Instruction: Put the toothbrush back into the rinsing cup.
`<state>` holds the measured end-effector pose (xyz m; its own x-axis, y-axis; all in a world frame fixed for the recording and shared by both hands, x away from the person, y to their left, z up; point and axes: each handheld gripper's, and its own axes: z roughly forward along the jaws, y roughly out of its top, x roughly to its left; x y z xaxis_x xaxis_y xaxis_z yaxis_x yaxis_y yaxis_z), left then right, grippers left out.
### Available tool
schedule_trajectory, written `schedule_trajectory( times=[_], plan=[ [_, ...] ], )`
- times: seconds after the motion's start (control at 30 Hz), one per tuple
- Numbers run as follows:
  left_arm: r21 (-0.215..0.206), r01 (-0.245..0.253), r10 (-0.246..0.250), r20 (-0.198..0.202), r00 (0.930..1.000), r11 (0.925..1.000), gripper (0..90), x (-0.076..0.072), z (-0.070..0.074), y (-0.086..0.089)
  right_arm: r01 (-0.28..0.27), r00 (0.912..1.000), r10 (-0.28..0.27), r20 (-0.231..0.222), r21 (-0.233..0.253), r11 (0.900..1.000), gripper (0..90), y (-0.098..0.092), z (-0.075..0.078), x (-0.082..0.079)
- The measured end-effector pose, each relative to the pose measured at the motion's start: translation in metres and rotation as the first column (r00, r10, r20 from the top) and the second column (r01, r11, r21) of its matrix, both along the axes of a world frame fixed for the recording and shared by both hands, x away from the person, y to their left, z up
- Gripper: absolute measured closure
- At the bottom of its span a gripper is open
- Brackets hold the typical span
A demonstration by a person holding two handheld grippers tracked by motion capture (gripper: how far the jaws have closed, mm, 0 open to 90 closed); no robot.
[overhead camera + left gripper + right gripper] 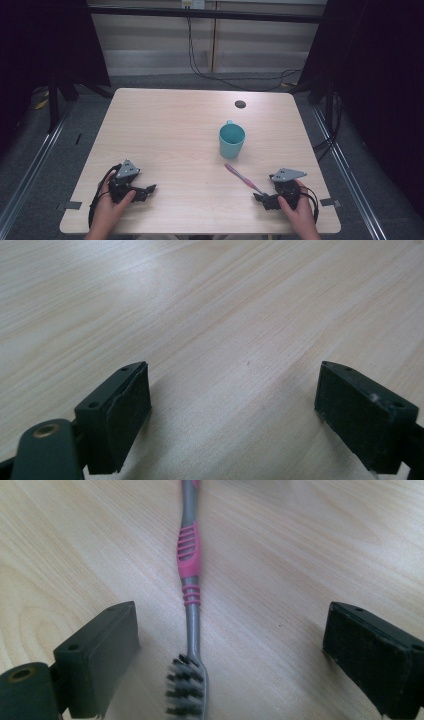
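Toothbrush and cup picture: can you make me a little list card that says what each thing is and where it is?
toothbrush: pink and grey, flat on the table, bristle end between the right gripper's jaws
right gripper: open, around the brush head, not squeezing
left gripper: open, over bare wood
cup: teal, upright, past the brush's far end
table: light wood

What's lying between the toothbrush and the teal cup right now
Nothing. In the high view, bare table separates the toothbrush handle tip from the teal cup.
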<state>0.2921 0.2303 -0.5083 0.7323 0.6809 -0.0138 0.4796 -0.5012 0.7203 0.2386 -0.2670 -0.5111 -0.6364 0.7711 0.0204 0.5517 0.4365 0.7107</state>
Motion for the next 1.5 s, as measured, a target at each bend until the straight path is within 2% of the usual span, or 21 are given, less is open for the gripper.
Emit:
schedule_trajectory(
  times=[0.43, 0.63, 0.73, 0.77, 0.87, 0.93, 1.0, 1.2, 1.27, 1.33, 1.37, 1.5],
  plan=[
    [0.0, 0.0, 0.0, 0.0, 1.0, 1.0, 14.4, 0.0, 0.0, 0.0, -0.003, 1.0, 0.003, -0.001, 0.001, 1.0, 7.4, 0.001, 0.0, 0.001],
    [0.0, 0.0, 0.0, 0.0, 1.0, 1.0, 14.4, 0.0, 0.0, 0.0, -0.012, 0.9986, 0.01, -0.051, -0.039, 0.999, 13.2, 0.007, 0.007, 0.005],
    [0.0, 0.0, 0.0, 0.0, 1.0, 1.0, 14.4, 0.0, 0.0, 0.0, -0.032, 0.9955, 0.026, -0.091, -0.069, 0.997, 15.6, 0.012, 0.012, 0.01],
    [0.0, 0.0, 0.0, -0.001, 1.0, 1.0, 14.4, 0.0, 0.0, 0.0, -0.032, 0.9955, 0.026, -0.091, -0.069, 0.997, 15.6, 0.012, 0.012, 0.01],
    [0.0, 0.0, 0.0, 0.0, 1.0, 1.0, 14.4, 0.0, 0.0, 0.0, -0.054, 0.9901, 0.04, -0.134, -0.105, 0.993, 19.6, 0.018, 0.017, 0.016],
    [0.0, 0.0, 0.0, -0.001, 1.0, 1.0, 14.4, 0.0, 0.0, 0.0, -0.062, 0.9886, 0.047, -0.143, -0.104, 0.993, 20.4, 0.02, 0.017, 0.017],
    [0.0, 0.0, 0.0, 0.0, 1.0, 1.0, 14.4, 0.0, 0.0, 0.0, -0.077, 0.9844, 0.056, -0.167, -0.127, 0.989, 23.8, 0.024, 0.022, 0.02],
    [0.0, 0.0, 0.0, 0.0, 1.0, 1.0, 14.4, 0.0, 0.0, 0.0, -0.093, 0.9806, 0.065, -0.185, -0.145, 0.985, 26.8, 0.028, 0.031, 0.026],
    [0.001, 0.0, 0.0, -0.002, 1.0, 1.0, 14.4, 0.0, 0.0, 0.0, -0.095, 0.9739, 0.059, -0.219, -0.156, 0.983, 28.4, 0.03, 0.035, 0.029],
    [0.0, 0.0, 0.0, 0.0, 1.0, 1.0, 14.4, 0.0, 0.0, 0.0, -0.1, 0.9749, 0.064, -0.213, -0.162, 0.982, 29.0, 0.031, 0.036, 0.031],
    [0.0, 0.0, 0.0, 0.0, 1.0, 1.0, 14.4, 0.0, 0.0, 0.0, -0.094, 0.9707, 0.054, -0.234, -0.165, 0.982, 29.5, 0.032, 0.038, 0.032],
    [0.0, 0.0, 0.0, -0.001, 1.0, 1.0, 14.4, 0.0, 0.0, 0.0, -0.115, 0.9651, 0.067, -0.253, -0.178, 0.977, 31.9, 0.035, 0.041, 0.037]
  ],
)
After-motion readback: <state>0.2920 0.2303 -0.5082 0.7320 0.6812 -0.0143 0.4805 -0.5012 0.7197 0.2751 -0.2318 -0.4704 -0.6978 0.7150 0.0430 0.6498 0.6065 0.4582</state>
